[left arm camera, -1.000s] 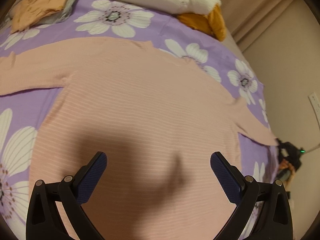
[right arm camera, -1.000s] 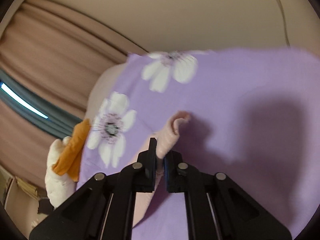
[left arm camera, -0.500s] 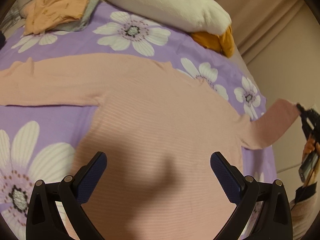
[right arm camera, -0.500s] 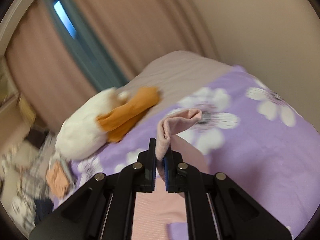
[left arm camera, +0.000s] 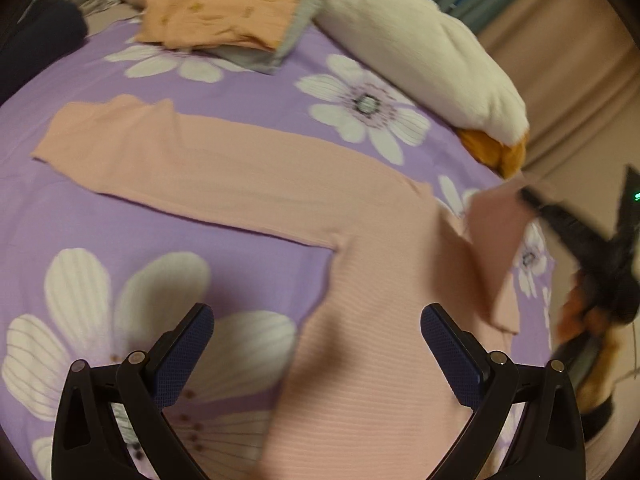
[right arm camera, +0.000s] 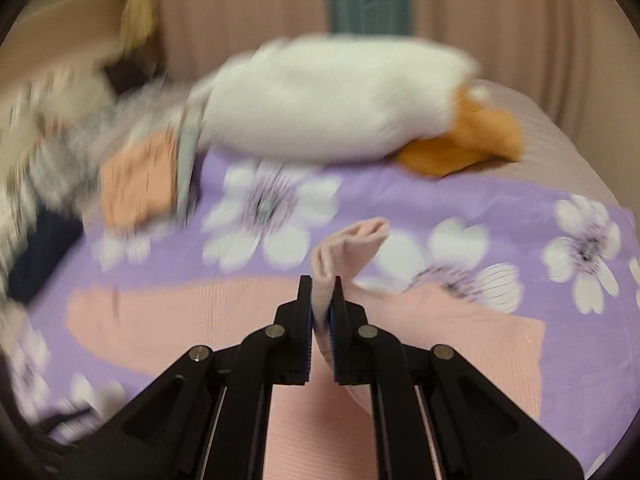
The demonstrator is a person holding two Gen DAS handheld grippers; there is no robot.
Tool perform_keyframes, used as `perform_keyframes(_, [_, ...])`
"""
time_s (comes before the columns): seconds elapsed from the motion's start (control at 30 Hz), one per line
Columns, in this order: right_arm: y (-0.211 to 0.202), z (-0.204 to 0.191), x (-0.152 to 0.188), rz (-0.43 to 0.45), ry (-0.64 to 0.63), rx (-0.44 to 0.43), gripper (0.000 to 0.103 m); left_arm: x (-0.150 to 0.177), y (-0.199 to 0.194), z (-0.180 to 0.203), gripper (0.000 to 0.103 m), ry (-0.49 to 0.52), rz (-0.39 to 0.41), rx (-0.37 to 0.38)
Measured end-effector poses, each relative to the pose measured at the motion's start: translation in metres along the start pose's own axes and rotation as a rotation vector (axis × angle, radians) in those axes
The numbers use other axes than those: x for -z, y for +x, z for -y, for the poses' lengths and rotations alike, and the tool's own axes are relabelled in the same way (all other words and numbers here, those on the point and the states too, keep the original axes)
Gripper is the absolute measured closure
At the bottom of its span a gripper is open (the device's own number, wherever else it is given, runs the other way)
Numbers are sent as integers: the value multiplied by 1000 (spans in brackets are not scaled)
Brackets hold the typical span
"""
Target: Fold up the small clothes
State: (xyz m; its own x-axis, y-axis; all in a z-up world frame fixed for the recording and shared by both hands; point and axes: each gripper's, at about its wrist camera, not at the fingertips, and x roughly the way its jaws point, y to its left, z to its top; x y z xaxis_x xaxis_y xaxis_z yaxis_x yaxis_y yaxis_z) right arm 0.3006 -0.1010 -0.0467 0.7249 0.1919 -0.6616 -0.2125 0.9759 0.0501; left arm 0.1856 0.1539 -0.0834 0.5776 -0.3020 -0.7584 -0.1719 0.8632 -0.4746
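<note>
A pink ribbed long-sleeved top (left arm camera: 372, 280) lies flat on the purple flowered bedspread (left arm camera: 168, 216). Its left sleeve (left arm camera: 192, 168) stretches out to the left. My left gripper (left arm camera: 317, 336) hangs open above the top's left side, with nothing between its fingers. My right gripper (right arm camera: 322, 292) is shut on the cuff of the right sleeve (right arm camera: 352, 240), which is lifted off the bed and carried over the top's body (right arm camera: 320, 432). In the left wrist view the right gripper (left arm camera: 532, 200) shows blurred at the right edge with that raised sleeve (left arm camera: 496, 220).
A white plush toy (left arm camera: 420, 52) with an orange beak (left arm camera: 496, 152) lies at the far side of the bed. A folded orange garment (left arm camera: 220, 12) on grey cloth sits at the back left, beside a dark item (left arm camera: 36, 40). Curtains (right arm camera: 480, 20) hang behind.
My right gripper has swung the sleeve cuff up off the bed and in over the top's body. My left gripper has shifted left, so the left sleeve is now in full view.
</note>
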Motion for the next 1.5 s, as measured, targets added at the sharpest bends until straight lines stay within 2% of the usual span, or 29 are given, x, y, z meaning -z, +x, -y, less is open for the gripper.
perform_keyframes(0.17, [56,-46,46,-127,-125,-9,95,-5,0,-14,1,-26,9,-25])
perform_keyframes(0.2, [60,-55,50,-140,-136,-12,87,-6,1,-15,1,-30,10,-27])
perform_keyframes(0.23, [67,-61,57,-168,-155,-25,70,-8,2,-16,1,-35,10,-26])
perform_keyframes(0.3, [72,-61,65,-219,-166,-80,47,-10,5,-15,1,-40,3,-19])
perform_keyframes(0.4, [60,-61,66,-200,-148,-160,45,-15,10,-7,1,-35,4,5])
perform_keyframes(0.47, [38,-40,62,-161,-79,-249,42,-21,14,2,1,-23,7,26])
perform_keyframes(0.53, [17,-6,62,-114,22,-301,35,-28,20,14,1,-4,3,64])
perform_keyframes(0.6, [5,29,66,-91,116,-297,35,-36,28,32,1,24,-3,125])
perform_keyframes(0.67, [-1,72,75,-79,208,-237,38,-42,39,53,1,49,-10,185])
perform_keyframes(0.73, [-3,99,84,-85,264,-178,59,-46,50,74,1,63,-31,256])
perform_keyframes(0.83, [-3,139,102,-91,363,-153,65,-47,70,108,5,96,-67,397])
perform_keyframes(0.9, [-3,151,109,-79,383,-145,68,-46,91,125,11,108,-106,444])
perform_keyframes(0.93, [-3,155,111,-74,394,-151,70,-46,101,130,17,108,-123,452])
perform_keyframes(1.03, [0,164,119,-65,419,-162,78,-45,137,140,21,105,-166,427])
perform_keyframes(1.13, [4,173,123,-64,433,-159,82,-51,161,134,29,82,-145,375])
perform_keyframes(1.23, [4,183,130,-63,459,-157,82,-64,175,115,29,26,-94,288])
perform_keyframes(1.3, [5,187,134,-64,477,-147,82,-70,176,101,30,-6,-51,264])
perform_keyframes(1.33, [6,191,137,-66,488,-144,83,-72,175,96,34,-19,-48,268])
perform_keyframes(1.47, [12,197,145,-93,528,-148,84,-76,165,81,34,-58,-61,300])
perform_keyframes(1.5, [10,197,144,-94,532,-148,79,-76,157,74,34,-63,-59,298])
